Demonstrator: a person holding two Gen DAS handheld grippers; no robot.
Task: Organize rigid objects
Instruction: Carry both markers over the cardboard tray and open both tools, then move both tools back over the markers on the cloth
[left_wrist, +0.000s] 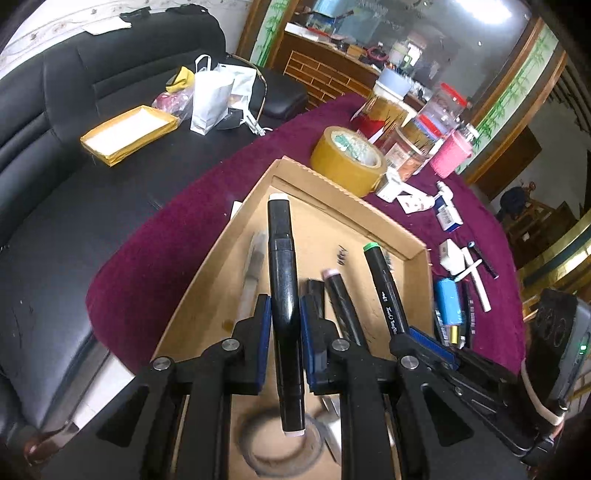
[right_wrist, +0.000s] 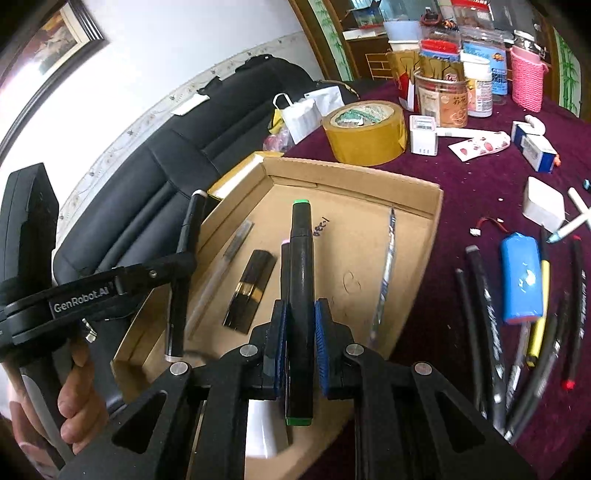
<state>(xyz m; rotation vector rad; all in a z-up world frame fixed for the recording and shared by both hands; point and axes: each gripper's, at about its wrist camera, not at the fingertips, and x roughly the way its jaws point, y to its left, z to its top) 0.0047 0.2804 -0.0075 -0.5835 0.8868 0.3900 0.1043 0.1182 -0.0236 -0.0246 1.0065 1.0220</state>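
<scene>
A shallow cardboard box (left_wrist: 369, 214) (right_wrist: 369, 177) lies on the purple table. My left gripper (left_wrist: 284, 317) is shut on a black marker with white ends (left_wrist: 282, 280), held above the box; it also shows at the box's left edge in the right wrist view (right_wrist: 184, 251). My right gripper (right_wrist: 300, 328) is shut on a black marker with green ends (right_wrist: 301, 280), held over the box; it also shows in the left wrist view (left_wrist: 384, 288). In the box lie a clear pen (right_wrist: 221, 280), a black-and-gold case (right_wrist: 251, 288), a blue-patterned pen (right_wrist: 386, 273) and a pink-capped marker (left_wrist: 340, 295).
A roll of yellow tape (right_wrist: 364, 129) stands behind the box. Jars (right_wrist: 443, 99) and a pink cup (right_wrist: 526, 83) stand at the back. Several pens (right_wrist: 487, 325), a blue battery pack (right_wrist: 522, 277) and small white boxes (right_wrist: 545, 203) lie right of the box. A black sofa (left_wrist: 74, 184) is at left.
</scene>
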